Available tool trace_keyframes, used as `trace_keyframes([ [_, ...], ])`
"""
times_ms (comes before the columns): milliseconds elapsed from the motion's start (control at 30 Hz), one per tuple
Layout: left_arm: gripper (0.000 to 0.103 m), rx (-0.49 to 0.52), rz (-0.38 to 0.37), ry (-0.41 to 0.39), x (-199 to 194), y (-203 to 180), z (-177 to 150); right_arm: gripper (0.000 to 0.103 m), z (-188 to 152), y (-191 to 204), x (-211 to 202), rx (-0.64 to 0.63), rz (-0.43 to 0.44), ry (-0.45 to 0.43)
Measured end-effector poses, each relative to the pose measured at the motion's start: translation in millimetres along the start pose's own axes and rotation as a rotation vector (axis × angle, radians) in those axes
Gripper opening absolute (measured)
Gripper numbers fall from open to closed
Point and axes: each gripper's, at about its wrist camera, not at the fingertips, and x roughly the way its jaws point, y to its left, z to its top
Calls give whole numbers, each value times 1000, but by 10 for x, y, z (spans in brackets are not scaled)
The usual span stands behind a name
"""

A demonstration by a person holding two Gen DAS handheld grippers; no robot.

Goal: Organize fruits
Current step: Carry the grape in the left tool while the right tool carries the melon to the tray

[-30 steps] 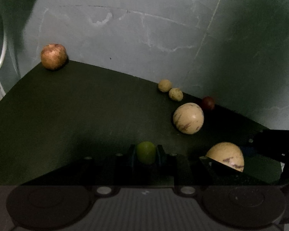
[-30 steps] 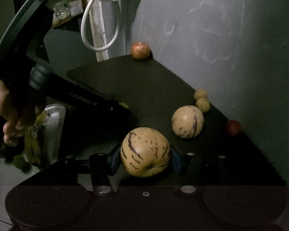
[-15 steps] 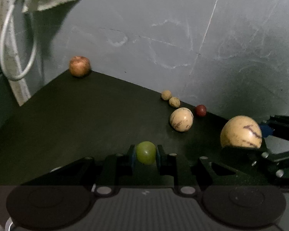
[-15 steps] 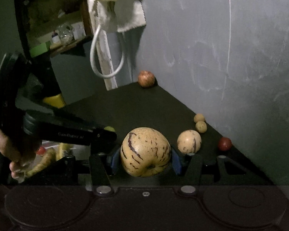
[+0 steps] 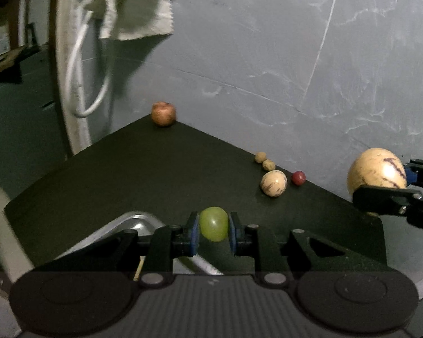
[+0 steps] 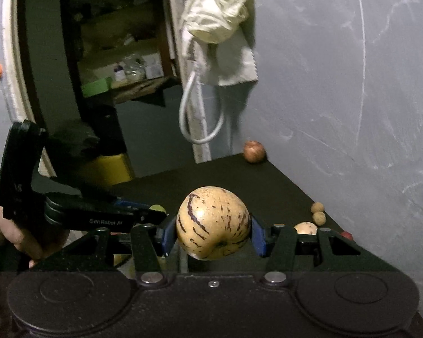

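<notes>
Left tongs [image 5: 213,228] clamp green grape [image 5: 213,227] | right tongs [image 6: 211,233] clamp striped melon [image 6: 213,226] | you've lifted both off the tabletop [image 5: 155,174]; placement next.

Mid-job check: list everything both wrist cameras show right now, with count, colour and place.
Green fruit: one, green, clamped in the left tool.
Striped melon: one, cream with purple streaks, clamped in the right tool, lifted off the table.
Second striped melon: one, cream, on the table near the wall.
Small tan fruits: two, tan, side by side by the wall.
Red fruit: one, red, against the wall.
Apple: one, reddish-brown, far table corner.
Table: one, black.
Metal tray: one, silver, below the left tool.
Cloth: one, cream, hanging on the wall.
Cable: one, white, looped under the cloth.
Left tool: shut.
Right tool: shut.
Hand: one, holding the left tool.
</notes>
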Motion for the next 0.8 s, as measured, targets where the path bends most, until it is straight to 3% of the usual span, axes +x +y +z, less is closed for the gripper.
trace_keyframes([
  [400, 22, -90, 102, -35, -711, -30, -514, 54, -118, 342, -432, -52, 106, -28],
  [800, 22, -192, 156, -13, -979, 48, -1067, 54, -373, 667, -461, -108, 197, 45],
])
